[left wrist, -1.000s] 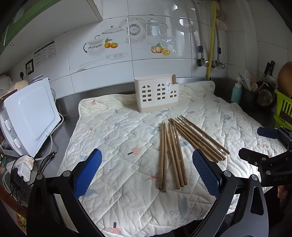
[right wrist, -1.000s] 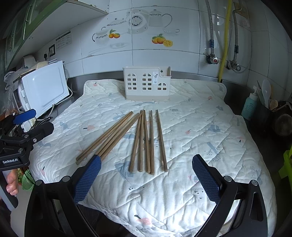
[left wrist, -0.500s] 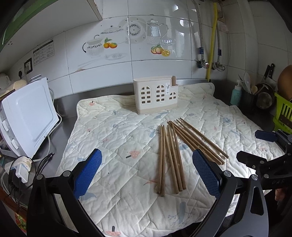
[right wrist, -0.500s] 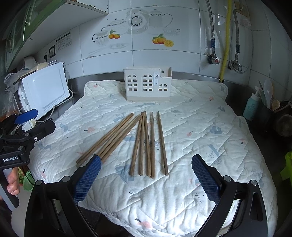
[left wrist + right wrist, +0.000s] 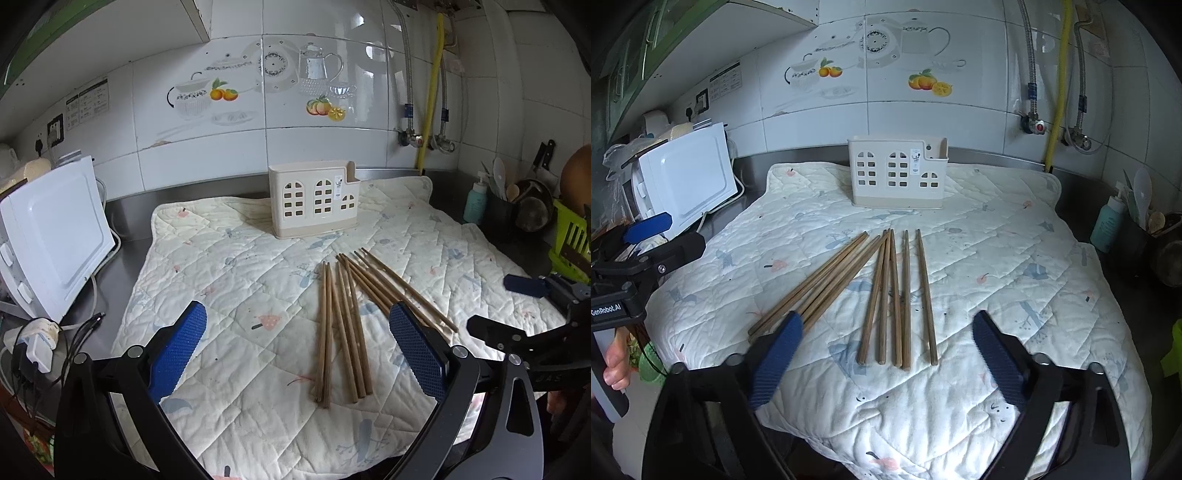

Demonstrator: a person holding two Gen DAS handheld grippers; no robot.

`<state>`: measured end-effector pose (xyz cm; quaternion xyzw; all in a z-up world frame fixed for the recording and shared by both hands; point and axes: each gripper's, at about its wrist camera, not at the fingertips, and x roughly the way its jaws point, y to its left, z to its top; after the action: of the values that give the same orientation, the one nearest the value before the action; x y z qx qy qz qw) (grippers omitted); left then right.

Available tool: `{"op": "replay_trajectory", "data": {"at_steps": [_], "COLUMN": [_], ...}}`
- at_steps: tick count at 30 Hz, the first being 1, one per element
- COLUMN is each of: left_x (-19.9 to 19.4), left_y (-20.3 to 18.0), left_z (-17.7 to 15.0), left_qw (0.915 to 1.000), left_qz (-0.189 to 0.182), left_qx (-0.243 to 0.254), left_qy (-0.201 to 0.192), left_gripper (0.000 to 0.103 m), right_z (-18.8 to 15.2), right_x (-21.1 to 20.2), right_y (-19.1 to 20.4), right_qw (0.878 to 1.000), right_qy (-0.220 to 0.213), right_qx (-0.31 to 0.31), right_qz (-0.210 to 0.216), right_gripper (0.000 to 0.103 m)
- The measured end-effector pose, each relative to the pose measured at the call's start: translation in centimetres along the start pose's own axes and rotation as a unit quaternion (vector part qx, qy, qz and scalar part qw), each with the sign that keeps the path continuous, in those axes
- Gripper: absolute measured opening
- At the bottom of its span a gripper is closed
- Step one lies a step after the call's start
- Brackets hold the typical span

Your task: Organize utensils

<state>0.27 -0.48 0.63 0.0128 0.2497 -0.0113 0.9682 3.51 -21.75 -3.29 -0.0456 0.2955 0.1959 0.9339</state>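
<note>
chopsticks [image 5: 897, 295] lie flat on the quilted mat [image 5: 1015, 258] in two loose bundles, none of them in the holder [image 5: 897, 171] yet, which stands upright at the far edge of the mat. the straight bundle sits directly ahead of the right gripper [image 5: 882, 354], its long axis running away from the fingers toward the holder, the near ends just beyond the fingertips. the slanted bundle [image 5: 816, 284] fans toward the left side, and its near ends pass close by the right gripper's left pad; whether they touch i cannot tell. the right jaws are closing but stand wide, with nothing between them. the left gripper [image 5: 295, 347] is spread wide and empty, and the chopsticks lie ahead of it and to its right. i judge the right hand is nearer and better lined up for the first pick.
</note>
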Motion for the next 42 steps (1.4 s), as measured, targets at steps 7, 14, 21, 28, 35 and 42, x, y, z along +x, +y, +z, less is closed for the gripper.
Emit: {"op": "replay_trajectory", "data": {"at_steps": [7,14,21,28,35,42], "left_x": [0.4,1.1,3.2,6.1,9.3,11.9], "left_y": [0.4,0.9,1.8,2.3,1.5,0.7], "left_z": [0.0,-0.1,-0.9,-1.9,-3.0,-3.5], "left_qw": [0.9999,0.9999,0.999,0.9967,0.9916,0.987], "left_qz": [-0.01,-0.006,-0.016,-0.035,-0.065,-0.081], "left_qx": [-0.011,-0.012,-0.027,-0.033,-0.025,-0.011], "left_qy": [0.004,0.006,0.032,0.066,0.109,0.138], "left_gripper": [0.092,0.086,0.075,0.062,0.037,0.032], "right_z": [-0.2,-0.4,-1.1,-1.0,-1.1,-1.3], "right_x": [0.2,0.5,2.2,4.5,6.8,8.6], "right_y": [-0.7,-1.5,-2.7,-3.9,-4.1,-4.6], "right_qw": [1.0,1.0,0.999,0.998,0.997,0.996], "right_qy": [0.005,0.007,0.027,0.048,0.068,0.083], "right_qx": [0.004,0.01,0.02,0.032,0.036,0.04], "right_qz": [-0.006,-0.008,-0.005,-0.006,0.003,0.007], "right_gripper": [0.085,0.085,0.071,0.062,0.052,0.046]}}
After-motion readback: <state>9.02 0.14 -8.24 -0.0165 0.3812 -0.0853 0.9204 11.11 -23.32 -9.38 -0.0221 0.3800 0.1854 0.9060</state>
